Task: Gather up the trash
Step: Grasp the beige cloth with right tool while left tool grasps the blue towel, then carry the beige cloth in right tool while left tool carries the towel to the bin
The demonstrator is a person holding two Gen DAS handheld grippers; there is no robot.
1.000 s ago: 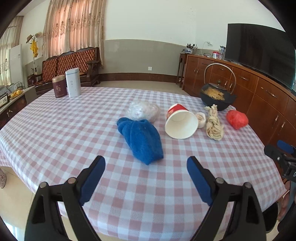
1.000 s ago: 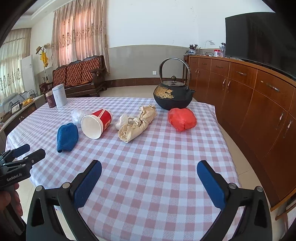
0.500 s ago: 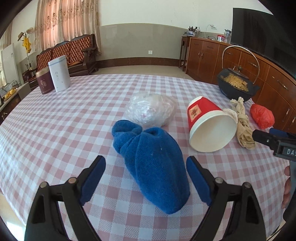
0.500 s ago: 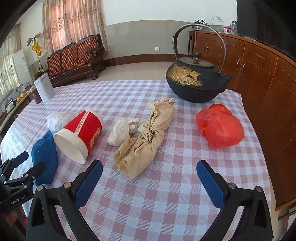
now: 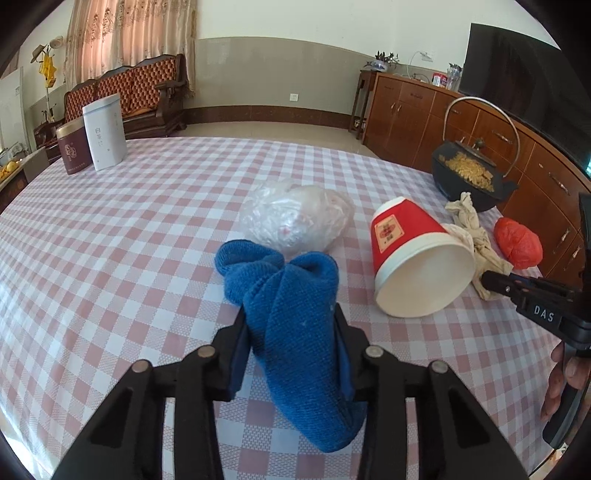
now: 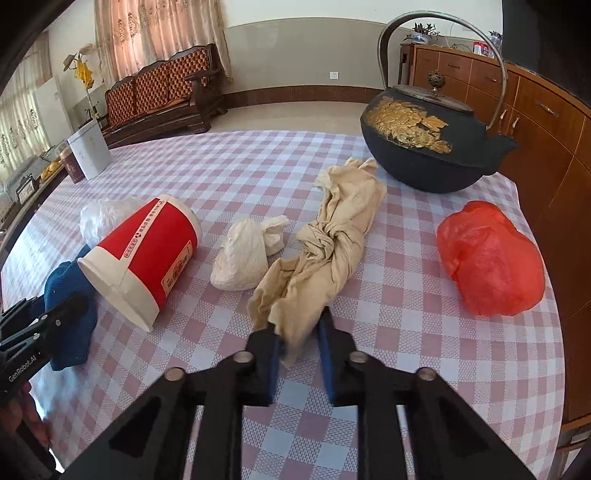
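While red cup (image 5: 413, 258) lies tipped between blue cloth (image 5: 295, 332) and tan rag (image 6: 325, 258) — teapot (image 6: 424, 147) behind.

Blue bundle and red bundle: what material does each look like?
Blue bundle: knitted fabric, matte, looks soft; ribbed weave shows, left tongs shut on it. Red bundle: probably thin plastic bag, glossy and translucent with crinkles.

A black kettle (image 6: 424, 147) with gold leaves stands at 1 o'clock on the checked counter (image 6: 406, 350). Two tins (image 5: 94, 138) stand at 10 o'clock. Beyond are a sofa (image 5: 129, 96), curtain (image 5: 129, 33) and cabinet (image 5: 424, 122).
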